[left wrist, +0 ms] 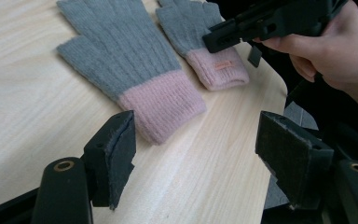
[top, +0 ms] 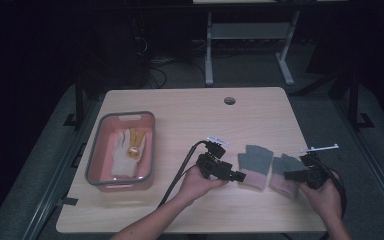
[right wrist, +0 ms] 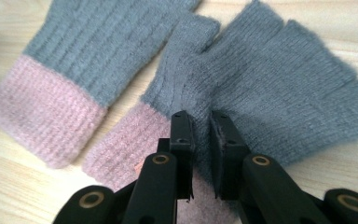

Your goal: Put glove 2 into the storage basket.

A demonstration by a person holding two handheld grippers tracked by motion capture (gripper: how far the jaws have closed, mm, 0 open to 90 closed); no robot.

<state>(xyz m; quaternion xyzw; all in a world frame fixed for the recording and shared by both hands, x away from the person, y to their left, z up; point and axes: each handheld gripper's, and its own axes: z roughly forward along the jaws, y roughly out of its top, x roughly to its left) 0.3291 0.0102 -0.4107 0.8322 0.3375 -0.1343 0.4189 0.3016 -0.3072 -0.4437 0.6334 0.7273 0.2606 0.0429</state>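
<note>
Two grey knitted gloves with pink cuffs lay flat on the pale wooden table (top: 190,117), side by side and well to the right of the pink basket (top: 95,161). The glove nearer the basket (top: 254,165) and the glove farther from it (top: 283,173) both ran lengthwise across the table's depth, cuffs toward the person, fingers pointing away, the two close together but not overlapping as far as I could see.

The left gripper (left wrist: 196,154) hung with its jaws spread wide and empty, just short of the nearer glove's pink cuff (left wrist: 161,105). The right gripper (right wrist: 200,135) sat low over the farther glove, where grey met pink, its jaws drawn nearly together with a thin gap between; whether any knit was pinched there, I could not tell.

Inside the basket lay a white work glove (top: 121,152) with a yellowish one (top: 137,141) beside it.

The risk, to my eye, was the soft knit. A pinch taking only a few loose fibres would probably slip as soon as the glove was lifted. A deeper bite near the cuff could drag the glove sideways into its neighbour and rumple both. The left jaws, closing so near the table edge, might nudge the cuff away instead of catching it.
</note>
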